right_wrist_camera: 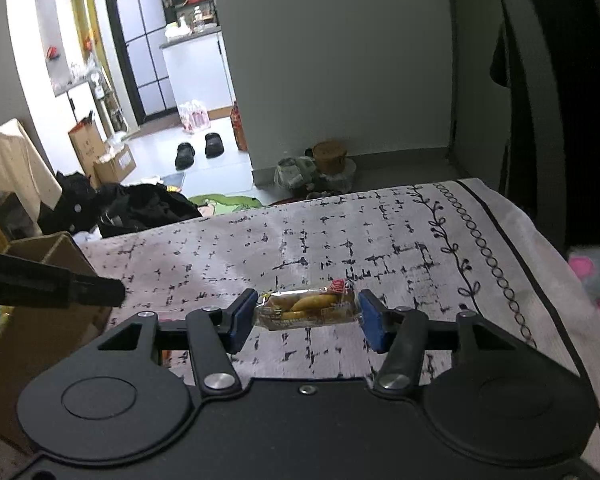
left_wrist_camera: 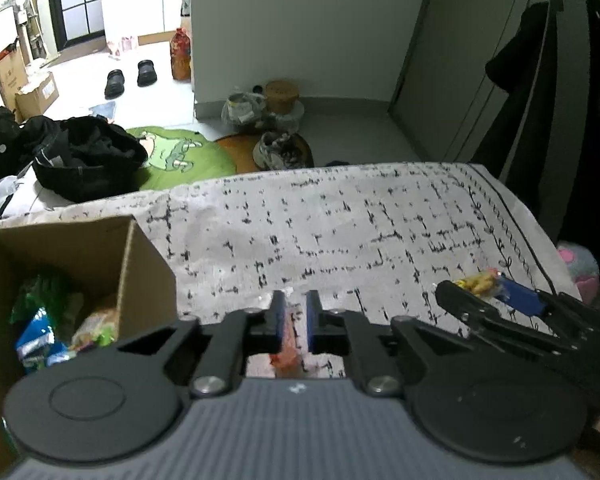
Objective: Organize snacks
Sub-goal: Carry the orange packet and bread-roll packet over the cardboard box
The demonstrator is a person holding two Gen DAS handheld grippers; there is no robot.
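My left gripper (left_wrist_camera: 296,320) is shut on a thin orange-red snack packet (left_wrist_camera: 290,344), held just above the patterned tablecloth (left_wrist_camera: 340,216) to the right of a cardboard box (left_wrist_camera: 140,264). Several snack packs (left_wrist_camera: 44,320) lie inside the box. My right gripper (right_wrist_camera: 306,316) has its blue pads on both ends of a clear pack of yellow-brown snacks (right_wrist_camera: 306,310), held above the cloth. That gripper and its pack (left_wrist_camera: 478,282) also show at the right in the left wrist view. The left gripper's finger (right_wrist_camera: 92,290) shows at the left in the right wrist view.
The box (right_wrist_camera: 60,252) stands at the table's left side. The table's far edge and right edge (right_wrist_camera: 540,248) drop to the floor. Beyond lie a black bag (left_wrist_camera: 88,160), a green rug (left_wrist_camera: 180,156), shoes and pots. A pink plush toy (left_wrist_camera: 580,268) sits at the right.
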